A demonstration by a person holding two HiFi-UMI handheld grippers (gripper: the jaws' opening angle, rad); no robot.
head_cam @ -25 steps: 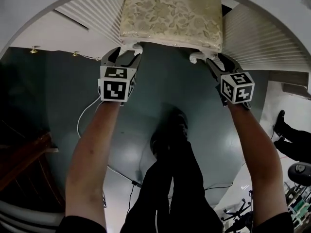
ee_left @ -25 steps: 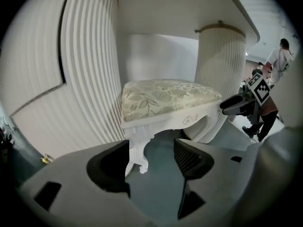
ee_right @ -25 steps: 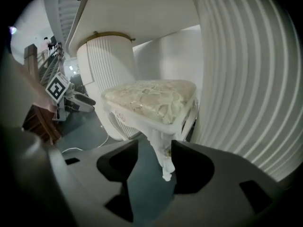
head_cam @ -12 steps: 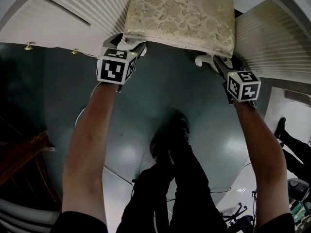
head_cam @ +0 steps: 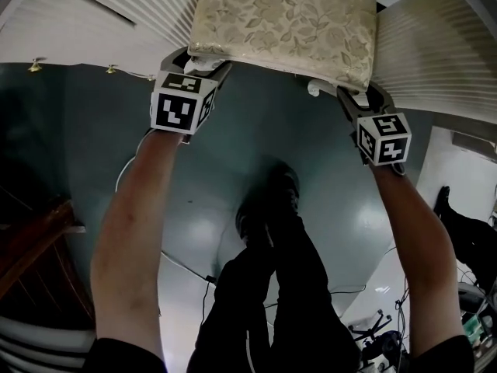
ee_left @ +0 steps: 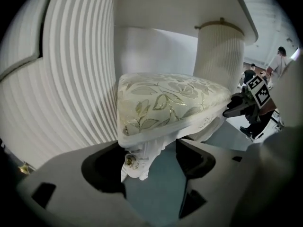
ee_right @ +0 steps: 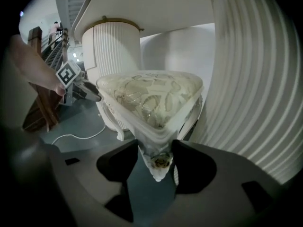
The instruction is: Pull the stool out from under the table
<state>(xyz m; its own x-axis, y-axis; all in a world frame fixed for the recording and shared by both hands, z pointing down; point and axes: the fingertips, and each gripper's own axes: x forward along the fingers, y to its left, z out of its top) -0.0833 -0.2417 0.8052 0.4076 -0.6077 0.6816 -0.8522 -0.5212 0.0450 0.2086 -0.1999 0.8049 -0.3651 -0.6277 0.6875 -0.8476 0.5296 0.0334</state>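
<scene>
The stool (head_cam: 287,22) has a cream floral cushion and white carved legs, and stands between the table's two fluted pedestals. My left gripper (head_cam: 198,61) straddles the front left leg (ee_left: 137,160). That leg lies against the left jaw, with a strip of floor showing before the right jaw. My right gripper (head_cam: 353,95) is closing on the front right leg (ee_right: 158,162), and both pads sit snug against it. From each gripper view I see the other gripper across the seat: the right one (ee_left: 239,108) and the left one (ee_right: 85,91).
White fluted pedestals (head_cam: 116,14) (head_cam: 435,45) flank the stool under the table top (ee_left: 180,4). A white cable (head_cam: 124,185) trails over the dark floor. My own legs and shoes (head_cam: 272,208) stand behind the grippers. Brown wooden furniture (head_cam: 31,239) is at left, another person's shoes (head_cam: 466,216) at right.
Both grippers have stayed at the stool's front legs. Stool and grippers now sit a little higher and larger in the head view, and the table's arched edge has left the top.
</scene>
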